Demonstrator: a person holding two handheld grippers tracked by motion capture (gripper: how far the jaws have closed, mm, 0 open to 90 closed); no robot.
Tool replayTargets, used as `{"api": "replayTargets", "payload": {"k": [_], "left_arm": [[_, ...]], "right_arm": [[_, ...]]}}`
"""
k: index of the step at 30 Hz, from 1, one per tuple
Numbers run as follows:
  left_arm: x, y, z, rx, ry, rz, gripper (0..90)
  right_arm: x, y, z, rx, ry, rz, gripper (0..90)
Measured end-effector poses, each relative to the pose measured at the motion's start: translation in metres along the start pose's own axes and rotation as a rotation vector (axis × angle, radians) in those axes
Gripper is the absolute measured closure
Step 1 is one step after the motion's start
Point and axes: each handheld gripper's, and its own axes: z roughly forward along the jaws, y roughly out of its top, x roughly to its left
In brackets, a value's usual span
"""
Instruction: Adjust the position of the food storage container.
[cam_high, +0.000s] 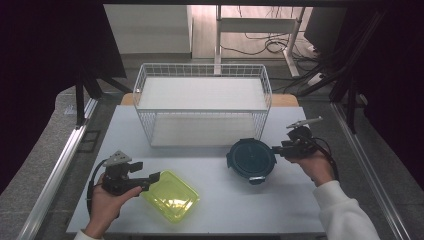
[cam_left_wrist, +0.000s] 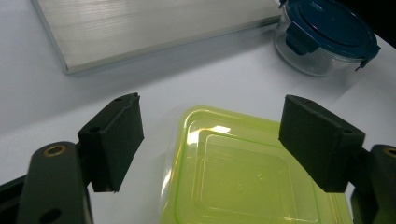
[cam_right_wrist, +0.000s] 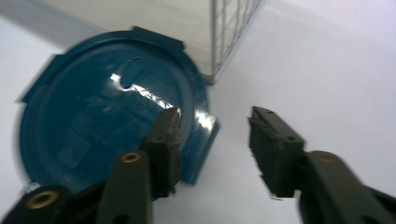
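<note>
Jaws wide on both: left gripper (cam_left_wrist: 211, 144) over glossy yellow-green rectangular lid (cam_left_wrist: 243, 172); right gripper (cam_right_wrist: 215, 149) at round blue-lidded container (cam_right_wrist: 107, 112).

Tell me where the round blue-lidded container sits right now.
In the high view, the round blue-lidded container sits right of centre on the table, just before the wire basket's front right corner, with the right tongs open at its right edge.

A pale table (cam_high: 250, 210) fills the lower frame. Beyond it, at top centre, grey floor (cam_high: 165, 62), a white cabinet (cam_high: 150, 27) and loose cables (cam_high: 265, 45); dark curtains (cam_high: 45, 60) flank both sides.
</note>
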Motion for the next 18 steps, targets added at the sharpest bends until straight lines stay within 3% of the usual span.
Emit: {"api": "replayTargets", "payload": {"k": [8,18], "left_arm": [[0.002,-0.001,0.0,0.0,0.003,-0.006,21.1],[0.004,-0.002,0.002,0.003,0.003,-0.012,21.2]], "right_arm": [[-0.012,0.016,0.031,0.064,-0.02,-0.005,73.4],[-0.014,0.023,0.049,0.121,-0.013,-0.027,87.3]]}}
